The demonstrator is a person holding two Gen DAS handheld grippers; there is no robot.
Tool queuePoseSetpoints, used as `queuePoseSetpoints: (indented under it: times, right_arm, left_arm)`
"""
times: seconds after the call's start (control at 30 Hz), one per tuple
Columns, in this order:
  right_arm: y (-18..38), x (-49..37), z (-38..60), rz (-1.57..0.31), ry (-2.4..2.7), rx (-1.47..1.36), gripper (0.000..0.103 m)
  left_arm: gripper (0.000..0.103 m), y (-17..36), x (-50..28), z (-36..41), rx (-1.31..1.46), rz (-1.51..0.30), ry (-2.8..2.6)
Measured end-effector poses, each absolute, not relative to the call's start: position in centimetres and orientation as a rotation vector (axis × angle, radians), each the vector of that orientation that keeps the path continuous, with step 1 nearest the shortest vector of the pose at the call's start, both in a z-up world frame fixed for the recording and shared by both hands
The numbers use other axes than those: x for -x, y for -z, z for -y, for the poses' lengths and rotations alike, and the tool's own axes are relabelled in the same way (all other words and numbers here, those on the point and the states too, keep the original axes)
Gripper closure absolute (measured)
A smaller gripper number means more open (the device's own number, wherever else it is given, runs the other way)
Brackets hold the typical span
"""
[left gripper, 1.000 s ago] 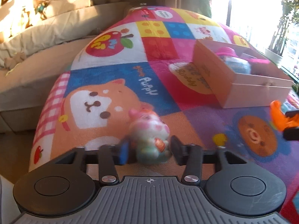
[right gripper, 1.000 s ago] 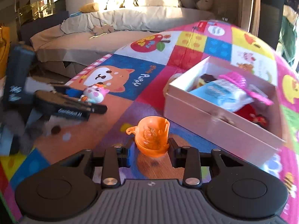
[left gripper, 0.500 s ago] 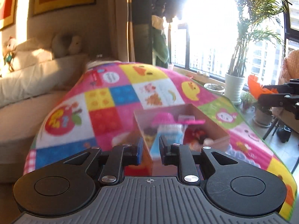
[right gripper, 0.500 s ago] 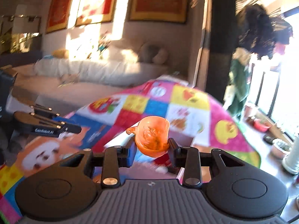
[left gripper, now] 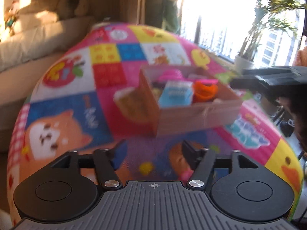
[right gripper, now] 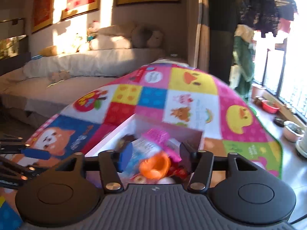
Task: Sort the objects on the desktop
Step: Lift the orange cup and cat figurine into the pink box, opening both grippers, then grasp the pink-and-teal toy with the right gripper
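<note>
In the centre of the left wrist view, the box [left gripper: 191, 115] is holding an orange cup [left gripper: 205, 92] among other toys. Both the left gripper [left gripper: 153, 153] and right gripper [right gripper: 155, 153] are gaping wide, empty; small bits on the mat [left gripper: 107, 88] are awaiting sorting.

One cardboard box [left gripper: 191, 115], one orange cup [left gripper: 205, 91], one blue packet [left gripper: 175, 94], one patchwork mat [left gripper: 115, 72], two tools.

Left gripper [left gripper: 152, 153] jaws spread, empty, near box [left gripper: 191, 118]; orange cup [left gripper: 205, 91] inside box; right gripper [left gripper: 238, 83] over box's far-right edge.
</note>
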State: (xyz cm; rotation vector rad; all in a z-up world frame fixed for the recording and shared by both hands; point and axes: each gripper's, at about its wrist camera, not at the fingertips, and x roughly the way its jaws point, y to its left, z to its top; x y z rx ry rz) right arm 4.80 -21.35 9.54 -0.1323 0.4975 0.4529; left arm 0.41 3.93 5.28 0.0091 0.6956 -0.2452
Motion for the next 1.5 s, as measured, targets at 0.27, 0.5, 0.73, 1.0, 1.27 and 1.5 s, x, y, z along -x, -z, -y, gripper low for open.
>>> queuePoseSetpoints:
  times: [0.27, 0.5, 0.73, 1.0, 1.27, 1.5]
  right_arm:
    - [-4.4, 1.1, 14.8, -0.656, -0.753, 0.281, 0.018]
    - [-1.8, -0.5, 11.3, -0.671, -0.716, 0.326, 0.020]
    - [-1.5, -1.5, 11.5, -0.730, -0.742, 0.298, 0.044]
    - [-7.1, -2.1, 14.5, -0.574, -0.647, 0.254, 0.046]
    - [-8.6, -10.9, 15.5, -0.497, -0.490, 0.167, 0.045]
    - [-6.9, -16.0, 12.7, -0.486, -0.401, 0.175, 0.044]
  left_arm:
    - [0.013, -4.8, 0.1, -5.8, 0.036, -0.716, 0.197]
    - [0.008, -5.5, 0.6, -6.3, 0.070, -0.678, 0.211]
    - [0.008, -5.2, 0.3, -6.6, 0.109, -0.683, 0.198]
    - [0.006, -4.1, -0.7, -6.4, 0.157, -0.715, 0.193]
    - [0.002, -2.1, -1.3, -3.7, 0.130, -0.766, 0.256]
    - [0.001, -0.9, -1.8, -2.4, 0.118, -0.798, 0.273]
